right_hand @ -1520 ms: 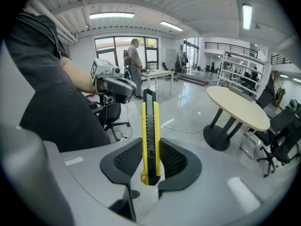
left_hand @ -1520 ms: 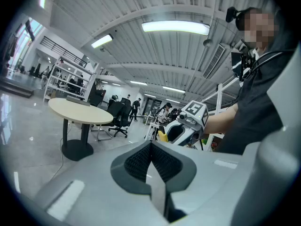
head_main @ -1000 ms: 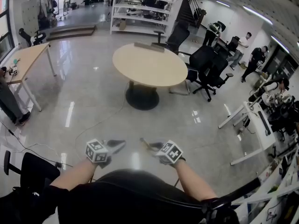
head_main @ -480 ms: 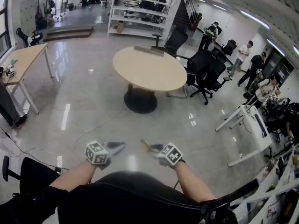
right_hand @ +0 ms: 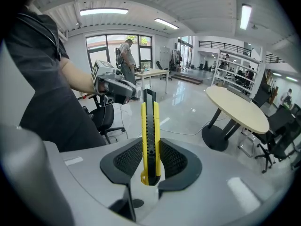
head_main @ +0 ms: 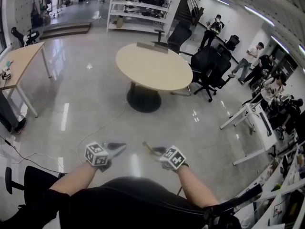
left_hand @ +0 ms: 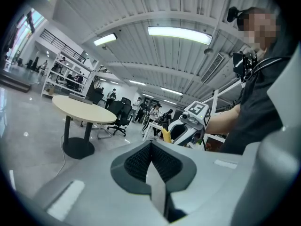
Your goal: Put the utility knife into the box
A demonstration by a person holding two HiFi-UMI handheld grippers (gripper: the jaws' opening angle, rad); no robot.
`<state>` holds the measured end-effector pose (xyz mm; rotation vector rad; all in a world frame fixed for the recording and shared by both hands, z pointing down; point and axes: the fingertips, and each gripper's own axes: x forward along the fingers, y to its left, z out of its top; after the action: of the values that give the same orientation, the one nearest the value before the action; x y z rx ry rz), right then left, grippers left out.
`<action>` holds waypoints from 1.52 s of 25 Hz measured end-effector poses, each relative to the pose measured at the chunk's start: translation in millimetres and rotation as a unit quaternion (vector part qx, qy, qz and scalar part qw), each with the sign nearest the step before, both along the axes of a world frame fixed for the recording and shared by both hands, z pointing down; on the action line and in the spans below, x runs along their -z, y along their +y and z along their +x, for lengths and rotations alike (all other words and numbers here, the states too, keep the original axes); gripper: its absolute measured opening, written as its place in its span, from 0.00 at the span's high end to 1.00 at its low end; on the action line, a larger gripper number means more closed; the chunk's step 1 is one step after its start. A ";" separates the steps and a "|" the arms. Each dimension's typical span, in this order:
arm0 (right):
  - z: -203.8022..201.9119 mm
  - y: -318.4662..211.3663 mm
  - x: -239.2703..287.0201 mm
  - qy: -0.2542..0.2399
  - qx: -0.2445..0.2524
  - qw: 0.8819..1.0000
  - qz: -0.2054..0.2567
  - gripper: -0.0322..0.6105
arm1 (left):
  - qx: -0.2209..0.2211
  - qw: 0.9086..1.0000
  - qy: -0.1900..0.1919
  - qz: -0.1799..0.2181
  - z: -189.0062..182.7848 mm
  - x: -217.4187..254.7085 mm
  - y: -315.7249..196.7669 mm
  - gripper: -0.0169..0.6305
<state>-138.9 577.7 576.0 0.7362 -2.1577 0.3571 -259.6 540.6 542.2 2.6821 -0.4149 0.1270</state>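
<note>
A yellow and black utility knife (right_hand: 149,138) stands upright between the pads of my right gripper (right_hand: 150,161), which is shut on it. In the head view the right gripper (head_main: 153,150) is held low in front of the body, with the knife (head_main: 147,147) poking out to the left. My left gripper (head_main: 117,148) is beside it, a hand's width to the left. Its jaws (left_hand: 151,157) meet with nothing between them. A flat box (head_main: 152,47) lies at the far edge of the round beige table (head_main: 153,68), well ahead of both grippers.
Shiny tiled floor lies between me and the table, crossed by a thin cable (head_main: 102,125). Black office chairs (head_main: 209,68) stand to the table's right, a desk (head_main: 21,63) at left, white shelving (head_main: 138,8) behind. Several people stand at right. A black chair (head_main: 35,182) is near my left arm.
The view has shifted slightly toward the round table, and people at the right have moved. Both grippers keep their pose in front of the body, the knife still gripped.
</note>
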 end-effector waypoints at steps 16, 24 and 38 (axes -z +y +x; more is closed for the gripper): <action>115.4 -74.4 -10.0 -0.036 0.058 0.998 -0.002 0.75 | 0.057 0.998 -0.030 -0.003 118.1 -2.7 -59.9 0.98; 196.1 -117.0 -15.2 -0.037 0.088 0.995 0.004 0.75 | 0.080 0.996 -0.039 -0.005 200.0 -2.3 -87.4 0.98; 202.5 -206.7 -24.3 -0.019 0.065 0.998 -0.009 0.75 | 0.045 0.998 -0.022 -0.024 207.9 -21.1 -186.8 0.98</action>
<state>63.6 371.0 600.3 0.5790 -2.2229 0.3233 -51.7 353.7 563.3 2.6126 -0.5384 0.1681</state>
